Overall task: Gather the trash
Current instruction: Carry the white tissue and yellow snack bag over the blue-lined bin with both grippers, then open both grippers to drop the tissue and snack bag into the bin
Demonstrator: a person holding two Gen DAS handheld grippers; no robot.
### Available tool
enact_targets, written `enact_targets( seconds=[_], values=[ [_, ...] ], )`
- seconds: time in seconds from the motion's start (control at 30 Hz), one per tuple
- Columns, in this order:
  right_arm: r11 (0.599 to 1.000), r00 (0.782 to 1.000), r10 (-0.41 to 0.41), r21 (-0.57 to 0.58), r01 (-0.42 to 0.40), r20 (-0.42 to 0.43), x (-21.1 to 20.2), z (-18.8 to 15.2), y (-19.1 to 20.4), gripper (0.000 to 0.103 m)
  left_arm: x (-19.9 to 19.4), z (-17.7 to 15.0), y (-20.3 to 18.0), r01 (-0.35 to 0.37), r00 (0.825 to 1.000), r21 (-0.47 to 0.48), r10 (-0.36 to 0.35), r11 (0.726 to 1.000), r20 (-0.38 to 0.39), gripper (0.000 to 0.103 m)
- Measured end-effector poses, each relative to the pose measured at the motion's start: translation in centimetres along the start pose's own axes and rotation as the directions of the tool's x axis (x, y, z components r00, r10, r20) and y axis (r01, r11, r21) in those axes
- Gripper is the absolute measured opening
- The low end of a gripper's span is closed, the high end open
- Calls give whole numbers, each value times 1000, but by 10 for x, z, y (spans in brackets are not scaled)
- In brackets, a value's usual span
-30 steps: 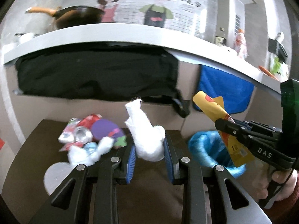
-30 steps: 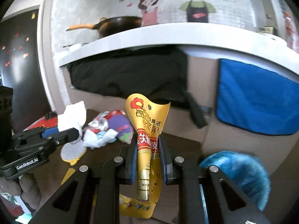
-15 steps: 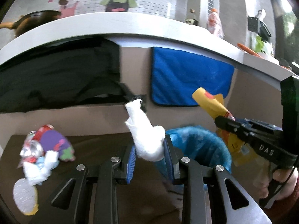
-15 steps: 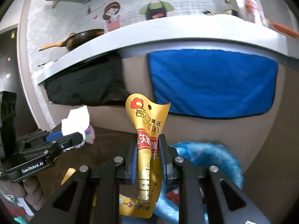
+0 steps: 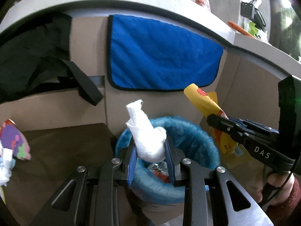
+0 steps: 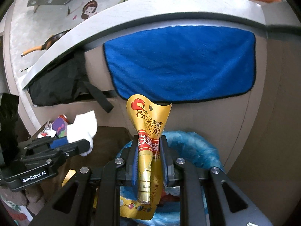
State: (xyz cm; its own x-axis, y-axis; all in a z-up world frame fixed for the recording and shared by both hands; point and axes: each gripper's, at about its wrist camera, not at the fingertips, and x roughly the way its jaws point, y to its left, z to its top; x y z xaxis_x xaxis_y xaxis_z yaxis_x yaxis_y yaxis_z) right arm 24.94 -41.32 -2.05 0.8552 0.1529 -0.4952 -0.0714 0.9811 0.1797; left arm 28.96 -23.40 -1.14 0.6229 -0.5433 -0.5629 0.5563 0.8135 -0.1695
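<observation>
My left gripper is shut on a crumpled white tissue and holds it over the near rim of a bin lined with a blue bag. My right gripper is shut on a yellow and red snack wrapper, also above the blue-lined bin. The wrapper also shows in the left wrist view, at the bin's right side. The tissue also shows in the right wrist view, to the left. Some trash lies inside the bin.
A pile of loose trash with a purple wrapper lies on the dark brown table at the left. A blue cloth and a black cloth hang from the counter behind.
Both grippers have swung right from the trash pile toward the bin, each with its item. The bin has come to lie right below them.
</observation>
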Motion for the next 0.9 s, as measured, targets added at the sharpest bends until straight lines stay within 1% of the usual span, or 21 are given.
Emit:
enact_targets(
  seconds=[0.13, 0.27, 0.5, 0.67, 0.73, 0.77, 0.83, 0.87, 0.9],
  values=[
    [999, 1000, 9, 34, -8, -9, 5, -6, -15, 18, 19, 0, -7, 23, 1000, -4, -23, 1000, -20, 28],
    [999, 1000, 2, 37, -1, -23, 13, -10, -21, 18, 35, -1, -14, 23, 999, 1, -23, 1000, -40, 28],
    [998, 997, 18, 64, -13, -72, 32, -19, -34, 20, 56, -4, -6, 17, 997, -26, -19, 1000, -78, 28],
    [997, 994, 18, 76, -10, -105, 41, -20, -43, 22, 73, -1, 0, 46, 992, -64, -53, 997, -113, 28],
    [995, 993, 28, 99, -16, -115, 45, -18, -48, 26, 79, -1, 5, 59, 990, -82, -68, 995, -120, 28],
    [994, 993, 31, 106, -19, -118, 47, -17, -49, 28, 80, -1, 7, 67, 989, -91, -78, 994, -122, 31],
    [993, 993, 36, 115, -22, -117, 47, -15, -51, 43, 82, -2, 11, 101, 985, -112, -115, 989, -128, 41],
    [992, 993, 41, 124, -28, -109, 45, -14, -53, 47, 82, -2, 14, 117, 983, -123, -132, 986, -127, 49],
    [991, 994, 45, 131, -32, -102, 44, -15, -53, 55, 82, -2, 14, 121, 983, -127, -137, 984, -125, 54]
  ],
)
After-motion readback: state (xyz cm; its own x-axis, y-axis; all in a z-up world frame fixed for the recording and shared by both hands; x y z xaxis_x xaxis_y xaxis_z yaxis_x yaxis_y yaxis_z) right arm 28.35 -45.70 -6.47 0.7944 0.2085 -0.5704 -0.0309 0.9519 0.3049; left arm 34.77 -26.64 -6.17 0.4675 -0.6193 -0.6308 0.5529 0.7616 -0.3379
